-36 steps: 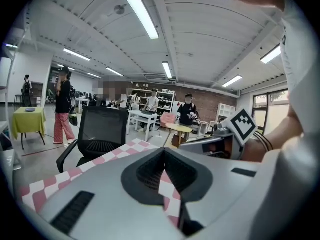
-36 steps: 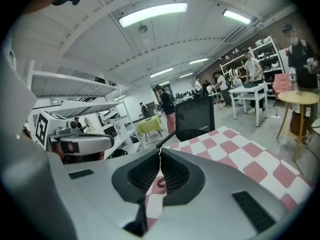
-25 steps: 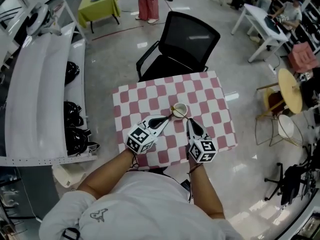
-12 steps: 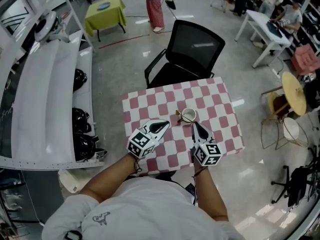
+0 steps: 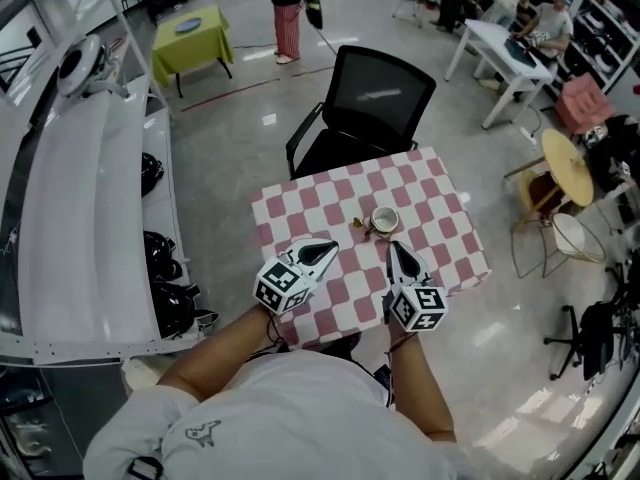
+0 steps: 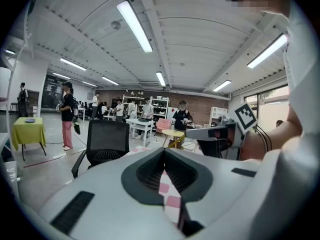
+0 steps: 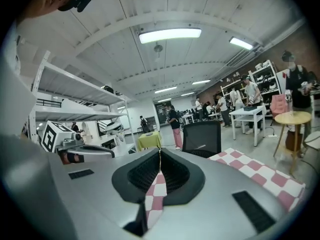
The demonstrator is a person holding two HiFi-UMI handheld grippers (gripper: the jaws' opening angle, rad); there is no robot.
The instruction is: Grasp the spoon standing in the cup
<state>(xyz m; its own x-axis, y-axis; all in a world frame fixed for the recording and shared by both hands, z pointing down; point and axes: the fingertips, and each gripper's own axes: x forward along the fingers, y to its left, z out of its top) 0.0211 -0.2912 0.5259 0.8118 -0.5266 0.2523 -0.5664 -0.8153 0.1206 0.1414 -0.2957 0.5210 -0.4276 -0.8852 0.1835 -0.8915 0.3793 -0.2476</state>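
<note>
Left gripper (image 5: pixel 326 249) and right gripper (image 5: pixel 392 250) hover over the checked surface (image 5: pixel 440 238), jaws closed on nothing, near the cup (image 5: pixel 385 219) with its spoon (image 5: pixel 359 224). Approach stage: one must likely part its jaws and reach the handle.

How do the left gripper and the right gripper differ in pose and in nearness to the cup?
The left gripper points slantwise to the right, towards the cup; the right gripper points almost straight ahead. The right gripper's tip is nearer the cup than the left gripper's. Both are shut and empty above the checked table, and neither touches the spoon.
</note>
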